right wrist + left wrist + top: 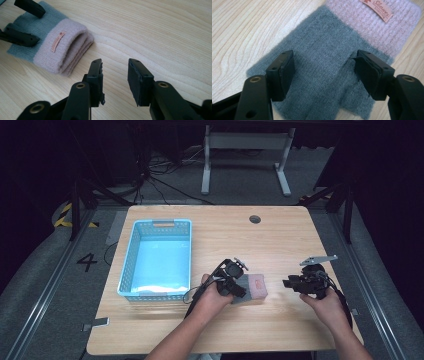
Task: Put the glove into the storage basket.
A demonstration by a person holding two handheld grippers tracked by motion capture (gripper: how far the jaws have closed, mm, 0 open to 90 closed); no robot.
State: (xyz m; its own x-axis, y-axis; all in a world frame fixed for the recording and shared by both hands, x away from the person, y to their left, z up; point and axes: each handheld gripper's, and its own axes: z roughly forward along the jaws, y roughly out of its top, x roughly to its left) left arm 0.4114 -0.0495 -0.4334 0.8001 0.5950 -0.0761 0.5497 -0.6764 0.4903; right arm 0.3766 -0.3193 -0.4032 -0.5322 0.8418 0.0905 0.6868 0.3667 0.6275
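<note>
**Left tongs poised over the folded gloves**

Nearest to us are our own forearms, coming in over the near edge of the bench [165,330], each hand carrying a pair of tongs. The left tongs [324,67] hang right over the grey-and-pink knitted gloves [329,50], jaws spread wide with one on either side of the grey part; we see no pinch yet, and whether the pads already touch the wool we cannot tell. In the high view the left tongs [231,279] cover the near-left part of the gloves [254,289], which lie flat on the bench a little right of centre, toward the near side.

The gloves seem stacked one on the other, grey finger ends pointing left and pink cuffs right, with a small tan label [58,41] sewn on the top cuff. From the right tongs' view the cuff openings face us, which we judge makes that end the bulky one and the grey end the easier grip.

The right tongs [115,80] are also spread, holding nothing, hovering over bare wood to the right of the gloves and apart from them; we read this as standing by, perhaps to steady the cuff.

To the left, just beside the gloves, stands an empty blue basket [134,255], a likely destination, though that is our guess.
</note>
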